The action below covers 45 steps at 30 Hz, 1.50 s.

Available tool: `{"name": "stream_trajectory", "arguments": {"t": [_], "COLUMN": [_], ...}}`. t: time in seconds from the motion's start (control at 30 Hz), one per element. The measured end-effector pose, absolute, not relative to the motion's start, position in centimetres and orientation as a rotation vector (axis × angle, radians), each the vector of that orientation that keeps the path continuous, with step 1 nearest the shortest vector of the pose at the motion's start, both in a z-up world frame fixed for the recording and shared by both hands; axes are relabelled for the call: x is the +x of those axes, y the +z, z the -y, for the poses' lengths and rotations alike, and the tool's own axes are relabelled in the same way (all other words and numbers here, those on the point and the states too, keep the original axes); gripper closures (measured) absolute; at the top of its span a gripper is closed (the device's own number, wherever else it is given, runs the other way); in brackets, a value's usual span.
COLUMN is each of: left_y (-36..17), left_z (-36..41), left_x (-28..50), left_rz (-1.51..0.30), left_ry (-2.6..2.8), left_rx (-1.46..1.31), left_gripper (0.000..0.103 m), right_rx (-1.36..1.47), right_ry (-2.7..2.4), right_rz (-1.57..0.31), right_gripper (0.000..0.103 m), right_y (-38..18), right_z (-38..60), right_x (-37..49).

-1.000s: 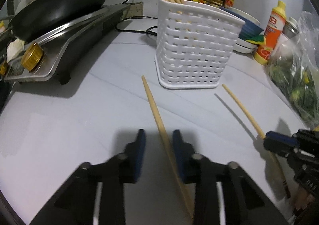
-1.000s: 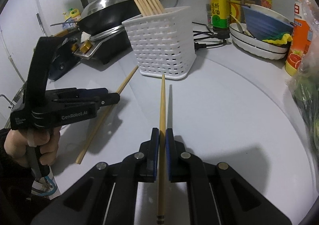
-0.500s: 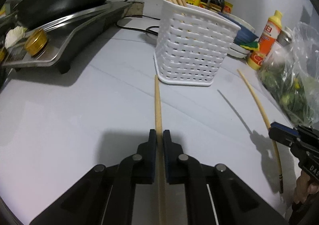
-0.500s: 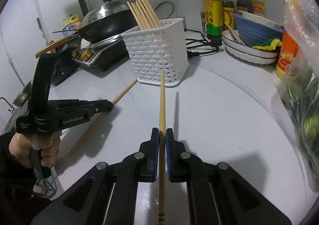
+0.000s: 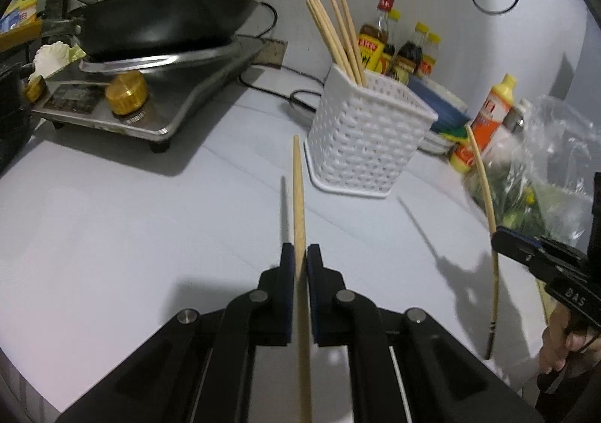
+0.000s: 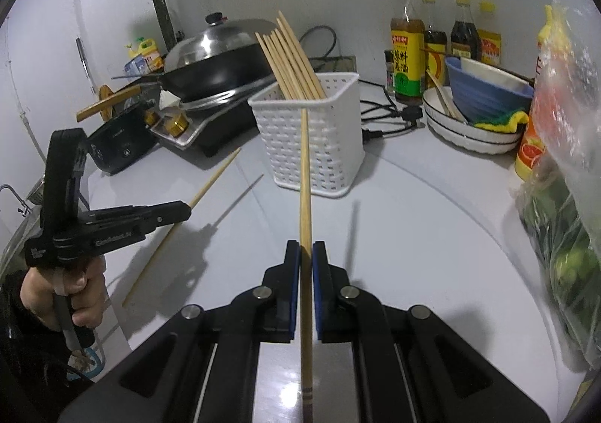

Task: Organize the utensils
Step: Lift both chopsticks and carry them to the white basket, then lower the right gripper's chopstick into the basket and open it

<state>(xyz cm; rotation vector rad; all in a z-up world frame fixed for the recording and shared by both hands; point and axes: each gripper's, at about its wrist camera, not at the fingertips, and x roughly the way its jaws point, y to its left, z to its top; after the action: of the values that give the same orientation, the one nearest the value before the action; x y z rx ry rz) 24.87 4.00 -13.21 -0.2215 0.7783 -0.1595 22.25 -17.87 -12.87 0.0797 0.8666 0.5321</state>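
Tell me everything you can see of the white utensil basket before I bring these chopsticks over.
The white basket is a rectangular, upright holder, plastic by its look, with a woven lattice wall, solid rim and flat base. It stands on the white countertop, in front of the stove and wok, left of the stacked bowls. A bundle of chopsticks already stands inside, leaning left and fanning above the rim. Neither tool touches it.

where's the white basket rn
The white basket stands mid-counter in the right wrist view, just right of the wok, left of the stacked bowls, with a bundle of chopsticks leaning inside it.
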Motion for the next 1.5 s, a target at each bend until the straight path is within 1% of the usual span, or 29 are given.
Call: {"name": "stream_trajectory", "arguments": {"t": [0.27,0.43,0.87,1.2,1.5], "left_y": [-10.2,-8.2,-3.1,-2.5,-2.7], "left_z": [-5.7,-6.7,-9.3,-12.1,-13.8], "left_x": [23.7,23.3,22.5,23.1,24.5], "left_rz": [-0.676,-0.607,-0.431,-0.396,-0.403], "left_ry": [-0.177,-0.181,-0.090,-0.060,-0.057], "left_rx": [-0.272,-0.289,-0.203,-0.199,-0.232], "left_gripper": [0.097,0.097,0.097,0.097,0.097], "right_rx": [0.130,0.115,0.031,-0.027,-0.078], "right_ry": [0.553,0.566,0.566,0.557,0.480], "right_rz": [-0.802,-0.751,-0.617,-0.523,-0.494], "right_gripper": [0.097,0.097,0.097,0.097,0.097], "right_y": [-9.8,-7.2,-0.3,4.2,4.8], "right_z": [17.8,17.1,14.5,11.9,10.3], "right_x": [23.4,24.3,27.8,31.8,35.5]}}
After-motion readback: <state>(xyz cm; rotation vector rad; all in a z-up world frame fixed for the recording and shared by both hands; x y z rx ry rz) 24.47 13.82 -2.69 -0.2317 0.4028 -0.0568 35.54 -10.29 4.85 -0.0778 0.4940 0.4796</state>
